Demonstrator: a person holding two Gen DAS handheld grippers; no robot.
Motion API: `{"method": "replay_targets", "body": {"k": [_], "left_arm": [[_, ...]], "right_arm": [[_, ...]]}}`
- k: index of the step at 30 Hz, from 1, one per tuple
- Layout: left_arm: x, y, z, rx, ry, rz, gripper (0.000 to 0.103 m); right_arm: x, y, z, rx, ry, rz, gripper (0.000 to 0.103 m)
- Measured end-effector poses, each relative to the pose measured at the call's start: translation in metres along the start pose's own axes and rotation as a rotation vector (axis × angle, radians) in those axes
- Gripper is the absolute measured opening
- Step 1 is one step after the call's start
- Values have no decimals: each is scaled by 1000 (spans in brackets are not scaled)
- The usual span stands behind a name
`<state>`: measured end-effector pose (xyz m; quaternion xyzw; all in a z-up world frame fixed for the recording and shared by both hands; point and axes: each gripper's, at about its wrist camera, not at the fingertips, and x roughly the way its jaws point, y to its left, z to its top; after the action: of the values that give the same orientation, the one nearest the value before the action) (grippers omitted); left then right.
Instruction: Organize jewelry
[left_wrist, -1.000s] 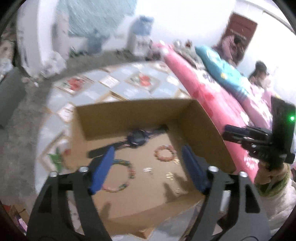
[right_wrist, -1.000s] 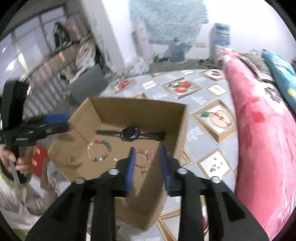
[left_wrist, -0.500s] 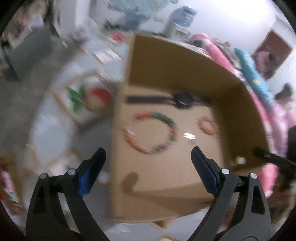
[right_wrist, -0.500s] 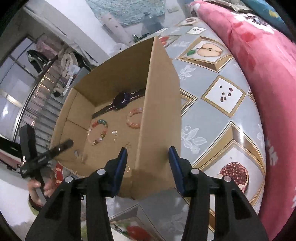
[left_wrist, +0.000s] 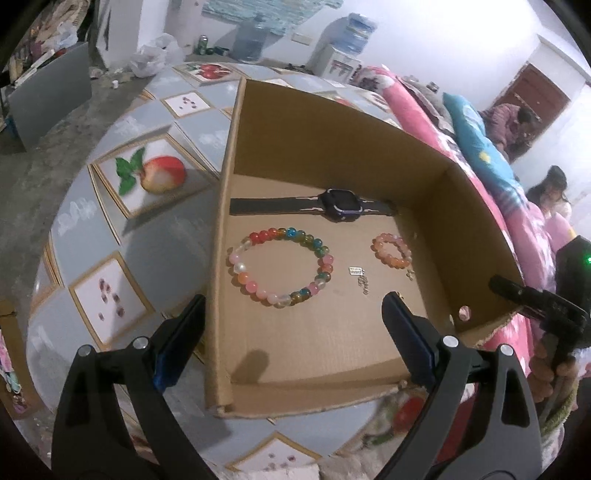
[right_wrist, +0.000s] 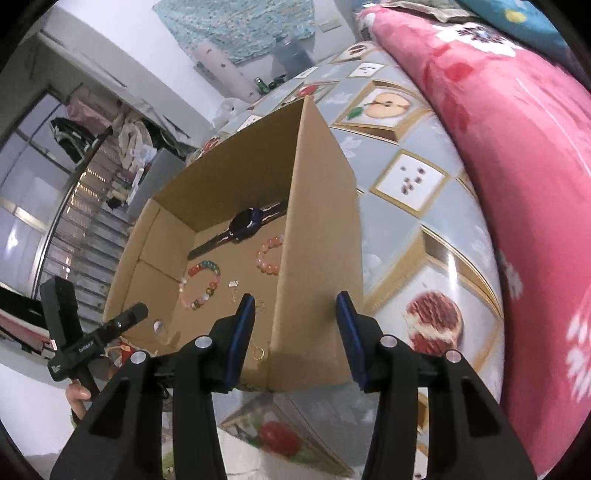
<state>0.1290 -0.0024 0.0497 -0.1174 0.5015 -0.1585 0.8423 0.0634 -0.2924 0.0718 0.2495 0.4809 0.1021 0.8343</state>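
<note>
An open cardboard box (left_wrist: 332, 147) sits on a fruit-print cloth. Inside lie a dark watch (left_wrist: 340, 209), a large multicolour bead bracelet (left_wrist: 280, 271), a small pink-orange bead bracelet (left_wrist: 392, 251) and small metal earrings (left_wrist: 362, 282). My left gripper (left_wrist: 291, 332) is open, its jaws straddling the box's left wall. My right gripper (right_wrist: 295, 332) is open, its jaws straddling the box's right wall (right_wrist: 317, 236). The watch (right_wrist: 245, 223), both bracelets (right_wrist: 201, 284) and a gold ring (right_wrist: 258, 352) show in the right wrist view.
A pink flowered blanket (right_wrist: 517, 166) runs along the right of the cloth (left_wrist: 147, 229). Two people (left_wrist: 550, 192) sit at the far right. A water dispenser (left_wrist: 347, 44) and bags stand by the back wall. Stairs (right_wrist: 74, 229) lie to the left.
Both grippers have dropped closer to the box and opened wider. The left now straddles the left wall, the right the right wall. The jewelry has not moved.
</note>
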Motion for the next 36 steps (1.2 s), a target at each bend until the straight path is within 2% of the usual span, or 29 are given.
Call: {"method": "replay_targets", "body": {"k": [7, 13, 16, 18, 20, 25, 30, 32, 36], "left_arm": [[9, -2, -23, -3, 30, 5, 90], [7, -6, -33, 46, -9, 24, 90], [4, -4, -34, 31, -23, 10, 90], [-6, -4, -37, 37, -74, 8, 90], [-22, -4, -44, 59, -148, 32, 91], [-57, -5, -62, 89, -278, 101, 91], [-77, -8, -79, 108, -327, 148, 95], [-80, -13, -85, 116, -331, 186, 95], [-78, -23, -96, 145, -329, 211, 95]], "right_arm": [[0, -21, -25, 58, -7, 17, 46], [-3, -21, -31, 61, -36, 14, 46], [-10, -22, -35, 67, -69, 16, 47], [-18, -22, -36, 55, -116, -7, 53], [-35, -16, -45, 19, -192, -16, 58], [-62, 1, -71, -67, -299, -47, 71], [-68, 21, -98, -160, -332, -97, 78], [-65, 32, -109, -206, -326, -118, 82], [-51, 55, -127, -304, -300, -176, 88]]}}
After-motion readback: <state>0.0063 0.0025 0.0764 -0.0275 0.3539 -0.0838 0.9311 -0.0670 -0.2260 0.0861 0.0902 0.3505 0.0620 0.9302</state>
